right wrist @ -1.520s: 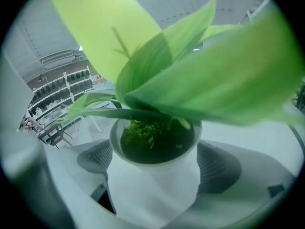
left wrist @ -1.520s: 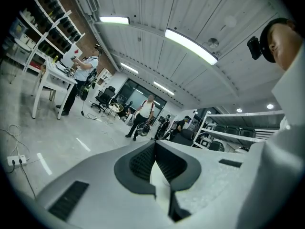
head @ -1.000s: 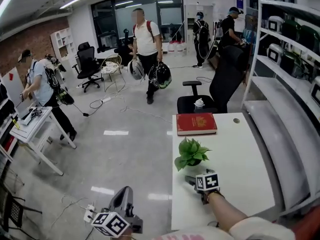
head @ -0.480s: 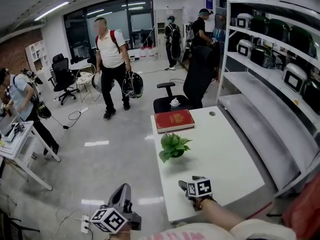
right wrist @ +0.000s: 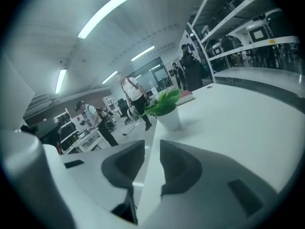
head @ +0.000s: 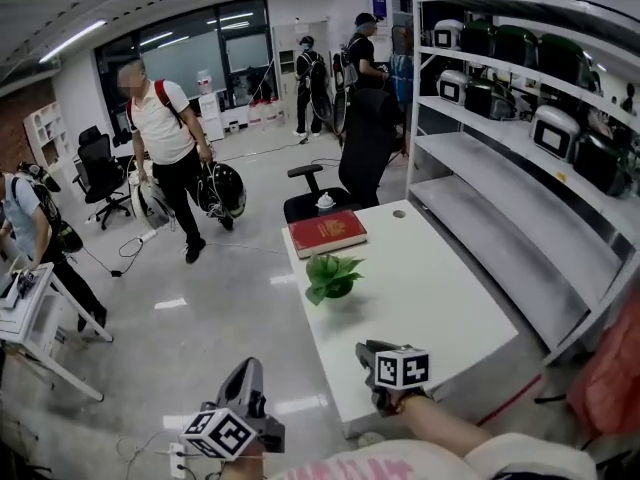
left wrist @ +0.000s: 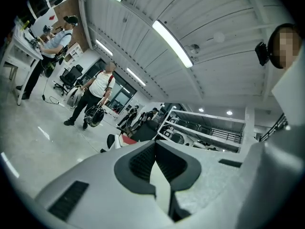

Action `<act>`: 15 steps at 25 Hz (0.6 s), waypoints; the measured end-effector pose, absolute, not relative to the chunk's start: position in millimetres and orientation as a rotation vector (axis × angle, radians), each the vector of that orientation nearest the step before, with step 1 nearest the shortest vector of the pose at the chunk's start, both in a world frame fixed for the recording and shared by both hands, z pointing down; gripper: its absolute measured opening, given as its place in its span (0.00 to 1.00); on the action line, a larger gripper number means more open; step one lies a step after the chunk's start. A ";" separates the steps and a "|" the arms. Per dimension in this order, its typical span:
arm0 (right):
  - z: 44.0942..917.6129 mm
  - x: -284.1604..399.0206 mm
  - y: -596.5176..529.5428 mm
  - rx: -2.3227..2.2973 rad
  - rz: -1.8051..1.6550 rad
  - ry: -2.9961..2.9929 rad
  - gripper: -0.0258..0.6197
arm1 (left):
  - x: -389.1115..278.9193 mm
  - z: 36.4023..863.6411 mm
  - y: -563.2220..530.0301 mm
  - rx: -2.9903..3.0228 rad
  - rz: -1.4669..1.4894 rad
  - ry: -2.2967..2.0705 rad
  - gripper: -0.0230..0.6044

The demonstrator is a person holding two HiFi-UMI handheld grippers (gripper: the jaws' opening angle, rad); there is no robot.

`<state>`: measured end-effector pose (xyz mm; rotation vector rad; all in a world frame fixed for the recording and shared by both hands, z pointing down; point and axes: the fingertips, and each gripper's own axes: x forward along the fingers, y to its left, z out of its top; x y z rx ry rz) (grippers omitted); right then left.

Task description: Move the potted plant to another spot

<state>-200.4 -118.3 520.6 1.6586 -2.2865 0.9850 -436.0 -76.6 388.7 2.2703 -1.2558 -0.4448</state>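
Observation:
The potted plant [head: 330,276], green leaves in a small white pot, stands alone on the white table [head: 450,298] near its left edge. In the right gripper view the potted plant [right wrist: 167,111] is a good way ahead of the jaws. My right gripper [head: 364,351] hangs over the table's near corner, well apart from the plant. Its jaws have just been closing, and in its own view the right gripper [right wrist: 151,144] shows only a narrow gap with nothing in it. My left gripper [head: 251,368] is off the table over the floor. Seen in its own view, the left gripper [left wrist: 155,145] is shut and empty.
A red book [head: 327,233] lies at the table's far end, with a black office chair [head: 352,158] behind it. Metal shelving [head: 500,198] with boxed devices runs along the right. A person carrying helmets [head: 175,158] walks on the floor at left; others stand farther back.
My right gripper has pulled back from beside the pot to the table's near corner. The plant stays where it stood. The left gripper has barely moved.

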 end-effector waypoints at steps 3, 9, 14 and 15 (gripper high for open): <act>504.0 -204.9 -110.1 1.699 0.982 -2.322 0.15 | -438.0 388.2 -72.1 2.280 -0.444 -1.238 0.04; 466.0 -211.2 -100.8 1.743 0.902 -2.384 0.08 | -444.1 380.7 -62.5 2.293 -0.437 -1.257 0.04; 430.3 -217.3 -98.3 1.775 0.828 -2.484 0.05 | -455.3 372.7 -58.5 2.298 -0.450 -1.299 0.04; 422.0 -218.0 -97.8 1.781 0.820 -2.514 0.05 | -456.3 369.3 -57.8 2.304 -0.461 -1.306 0.04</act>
